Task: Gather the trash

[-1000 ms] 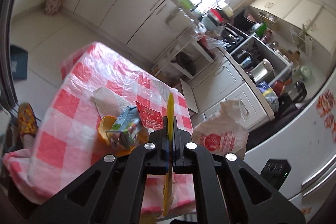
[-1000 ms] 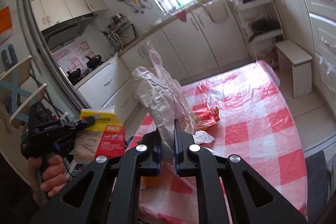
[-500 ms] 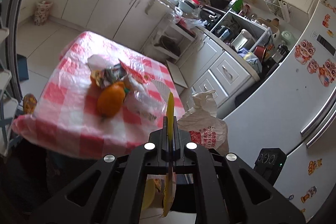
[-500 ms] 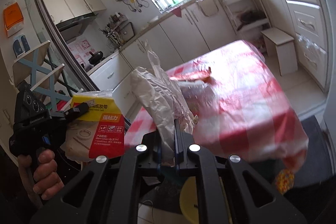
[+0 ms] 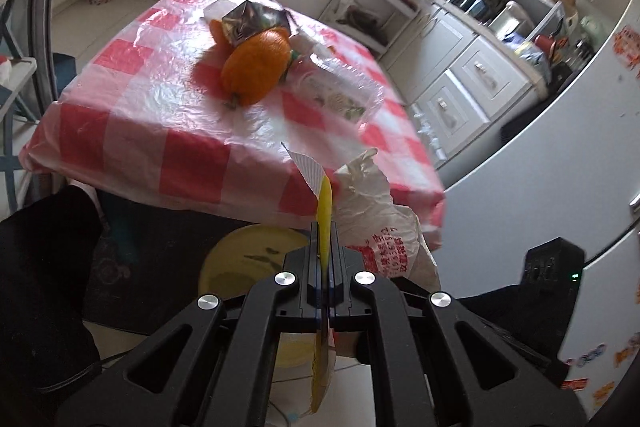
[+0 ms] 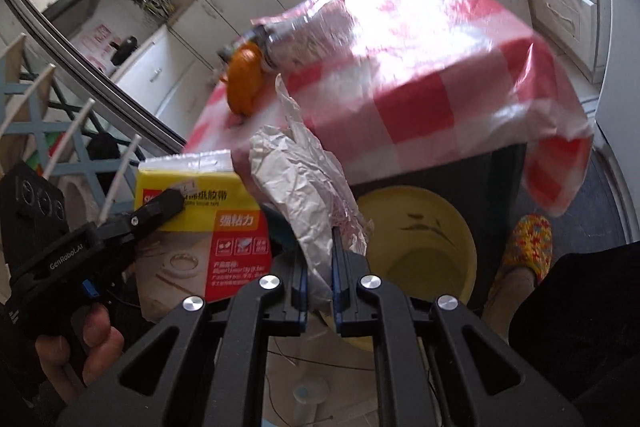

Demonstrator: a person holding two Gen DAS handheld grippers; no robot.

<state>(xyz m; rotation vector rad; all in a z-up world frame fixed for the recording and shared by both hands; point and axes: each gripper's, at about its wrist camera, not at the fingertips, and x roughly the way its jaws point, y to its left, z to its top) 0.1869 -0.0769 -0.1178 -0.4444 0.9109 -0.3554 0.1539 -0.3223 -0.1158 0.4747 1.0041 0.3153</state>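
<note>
1. Left gripper [image 5: 325, 269] first: its fingers are clamped flat on one yellow package [image 6: 200, 223], seen edge-on in its own camera as a thin yellow line running from 6 to 12 o'clock.
2. From the right wrist view that same package shows its broad face: yellow top, red band, clear lower part, long axis upright, top edge towards 12 o'clock. The left gripper comes in from 8 o'clock and pinches its upper left corner; one hand [image 6: 80, 339] holds the grip below.
3. On to the right gripper [image 6: 320, 291]: its fingers are closed on one crumpled plastic bag [image 6: 308, 195], whitish and wrinkled, which stands up from the fingers and tapers to a twisted tip at about 11 o'clock.
4. In the left wrist view the same bag sits just right of the yellow edge, red print on its side.
5. Below both grippers, on the floor, sits one yellow bin [image 6: 424, 251], mouth open; the bag hangs over its left rim in the right wrist view.
6. Behind stands the worktop [image 5: 168, 131] in a red-and-white checked cover. On it: one orange [image 5: 256, 71], long axis from 7 to 1 o'clock, one silvery carton [image 5: 250, 21] touching its top end, and one clear plastic wrapper [image 5: 340, 91] just right of it.
7. Far right: one patterned slipper [image 6: 524, 247] beside the bin.
</note>
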